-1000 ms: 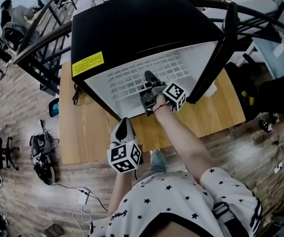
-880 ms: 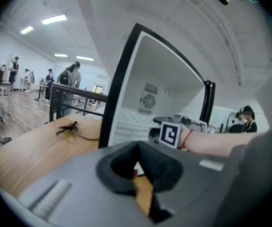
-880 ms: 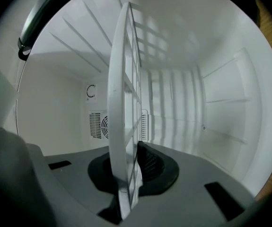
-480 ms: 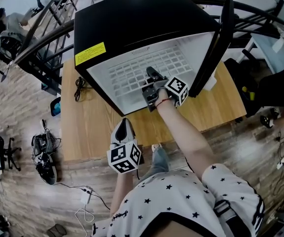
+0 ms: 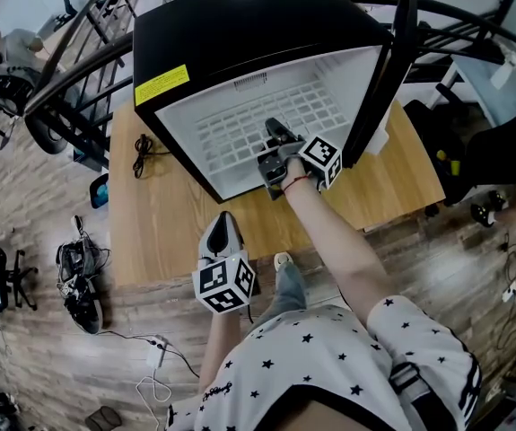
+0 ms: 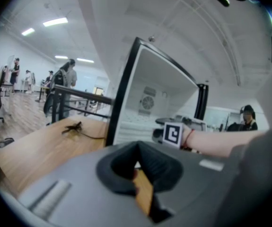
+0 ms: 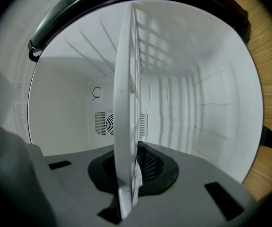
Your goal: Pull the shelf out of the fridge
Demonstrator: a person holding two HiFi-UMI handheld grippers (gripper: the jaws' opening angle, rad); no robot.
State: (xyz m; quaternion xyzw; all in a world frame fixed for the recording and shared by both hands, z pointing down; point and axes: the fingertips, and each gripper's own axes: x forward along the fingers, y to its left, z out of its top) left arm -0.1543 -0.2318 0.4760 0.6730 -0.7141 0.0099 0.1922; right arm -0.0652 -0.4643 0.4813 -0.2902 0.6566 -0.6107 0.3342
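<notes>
The shelf, a white wire grid, lies inside the open fridge, which stands on the wooden table; it is not yet out. My right claw is closed narrow on its front edge, and in the right gripper view this edge runs between my two pads.

What can go wrong, in my judgement: the hold is only on a thin rim and at one place. If I do not pull straight, the shelf may turn a little and jam against the side walls. If I then pull harder, the rim can slip out of the pads, or the small fridge can slide on the table toward me. Also the open door is just beside my forearm, so a wide elbow may knock it.

My right arm is stretched forward, with the wrist at the fridge opening and the claw pointing into the cabinet. My left claw has its jaws together with nothing in them. It hangs low near my body, apart from the fridge.
</notes>
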